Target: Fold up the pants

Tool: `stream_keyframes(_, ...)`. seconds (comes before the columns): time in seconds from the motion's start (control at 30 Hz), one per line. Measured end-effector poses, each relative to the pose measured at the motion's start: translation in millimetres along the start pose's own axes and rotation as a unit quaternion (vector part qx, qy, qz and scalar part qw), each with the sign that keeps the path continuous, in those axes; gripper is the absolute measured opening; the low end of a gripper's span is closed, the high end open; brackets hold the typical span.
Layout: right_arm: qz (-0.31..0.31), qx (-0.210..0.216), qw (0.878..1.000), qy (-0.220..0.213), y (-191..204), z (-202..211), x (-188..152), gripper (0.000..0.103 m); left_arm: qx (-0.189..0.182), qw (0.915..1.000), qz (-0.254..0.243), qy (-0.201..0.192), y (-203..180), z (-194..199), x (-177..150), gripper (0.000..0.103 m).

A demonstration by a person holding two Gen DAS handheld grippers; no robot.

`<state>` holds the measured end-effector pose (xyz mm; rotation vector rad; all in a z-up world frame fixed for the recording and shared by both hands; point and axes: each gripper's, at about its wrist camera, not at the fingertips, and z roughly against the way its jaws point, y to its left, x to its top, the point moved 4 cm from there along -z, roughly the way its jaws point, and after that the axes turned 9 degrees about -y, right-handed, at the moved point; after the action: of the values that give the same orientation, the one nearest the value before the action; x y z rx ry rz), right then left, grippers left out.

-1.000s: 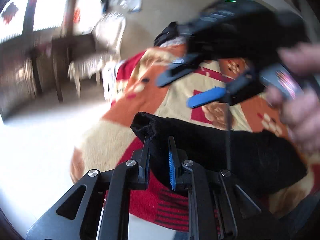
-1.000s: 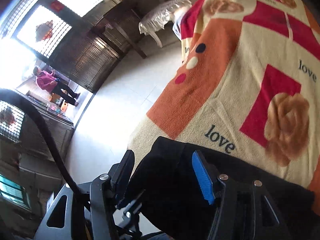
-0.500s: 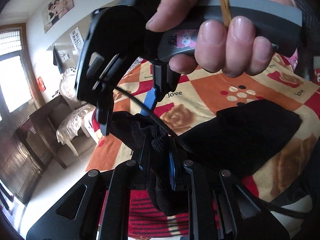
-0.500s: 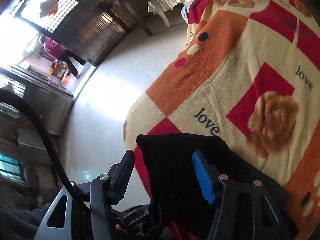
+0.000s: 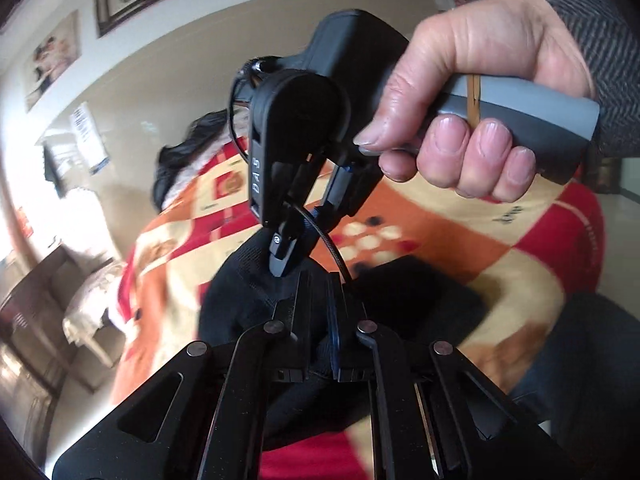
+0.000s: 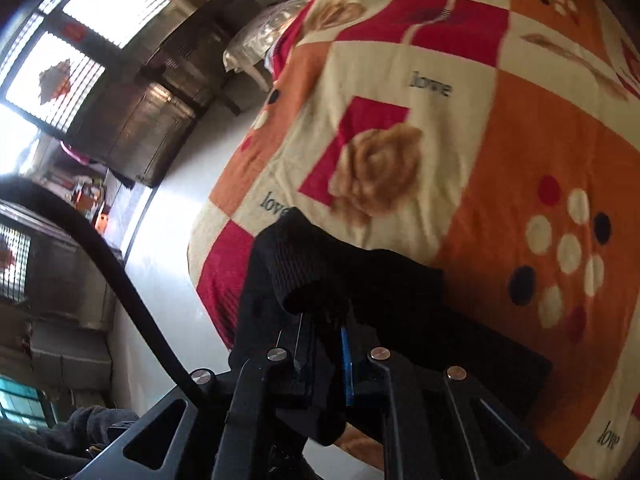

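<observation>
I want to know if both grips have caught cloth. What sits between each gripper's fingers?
Black pants fabric in both. The right gripper, closing, pinches it in the right wrist view; the left gripper does in the left wrist view.

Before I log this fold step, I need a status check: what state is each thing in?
Black pants: bunched, partly lifted off the blanket, gripped at two spots.
Left claw: shut on the pants.
Right claw: closing, pants fabric between its jaws.
Patterned blanket: spread flat over the bed.

Black gripper (image 5: 318, 300) frames with silver screws, blue-padded fingers (image 6: 347, 364) (grey herringbone sleeve (image 5: 600, 40)).
</observation>
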<state>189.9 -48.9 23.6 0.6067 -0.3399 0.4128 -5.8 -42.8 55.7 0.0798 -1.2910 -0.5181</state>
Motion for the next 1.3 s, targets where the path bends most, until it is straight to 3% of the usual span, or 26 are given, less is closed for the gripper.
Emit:
stream_keyframes(0.07, -0.031, 0.003, 0.999, -0.013, -32.6, 13.0, -8.6, 0.009, -0.019, 0.9997, -0.013, 0.000, -19.5, -6.6, 6.1, 0.006)
stream_keyframes(0.27, -0.068, 0.007, 0.998, -0.009, -80.5, 13.7, -22.8, 0.008, -0.059, 0.9975, -0.035, 0.019, -53.1, -23.5, 7.9, 0.006)
stream_keyframes(0.4, -0.073, -0.008, 0.997, 0.005, -103.0, 4.8, -30.9, 0.008, -0.080, 0.9952, -0.017, 0.052, -62.8, -35.6, 0.6, 0.006)
stream_keyframes(0.47, -0.065, -0.039, 0.997, 0.015, -115.2, -4.8, -35.6, 0.008, -0.086, 0.9939, -0.001, 0.069, -64.5, -38.2, -5.4, 0.006)
stream_keyframes(0.53, -0.064, -0.036, 0.997, 0.016, -119.7, -7.7, -39.3, 0.008, -0.102, 0.9902, 0.033, 0.090, -53.6, -38.5, -10.0, 0.006)
stream_keyframes(0.7, -0.070, -0.055, 0.996, 0.007, -122.4, 7.8, -51.3, 0.008, -0.122, 0.9792, 0.128, 0.099, -17.1, -27.9, -10.6, 0.006)
stream_keyframes(0.83, -0.095, -0.082, 0.992, -0.022, -128.8, 34.7, -61.6, 0.009, -0.092, 0.9716, 0.202, 0.082, 40.1, -14.5, -4.8, 0.006)
stream_keyframes(0.9, -0.126, -0.042, 0.990, -0.054, -126.5, 52.6, -64.3, 0.010, -0.053, 0.9682, 0.231, 0.079, 74.5, -11.7, -4.3, 0.006)
stream_keyframes(0.93, -0.154, 0.006, 0.985, -0.076, -123.0, 61.8, -68.9, 0.013, -0.029, 0.9678, 0.237, 0.080, 90.3, -13.0, -6.5, 0.006)
stream_keyframes(1.0, -0.225, 0.099, 0.962, -0.117, -118.6, 73.5, -85.0, 0.029, -0.001, 0.9662, 0.241, 0.092, 106.4, -19.2, -16.2, 0.006)
stream_keyframes(1.03, -0.245, 0.124, 0.953, -0.129, -115.7, 73.7, -92.2, 0.049, 0.010, 0.9638, 0.244, 0.107, 111.2, -24.7, -23.6, 0.007)
stream_keyframes(1.07, -0.260, 0.138, 0.945, -0.141, -114.1, 74.3, -100.9, 0.056, 0.013, 0.9623, 0.247, 0.114, 112.3, -26.6, -29.5, 0.007)
stream_keyframes(1.2, -0.339, 0.166, 0.911, -0.168, -124.2, 54.7, -132.0, 0.056, 0.006, 0.9541, 0.267, 0.135, 100.8, -32.1, -50.8, 0.007)
stream_keyframes(1.3, -0.397, 0.190, 0.886, -0.145, -133.5, 34.4, -146.8, 0.057, -0.003, 0.9500, 0.278, 0.141, 89.5, -29.1, -56.8, 0.007)
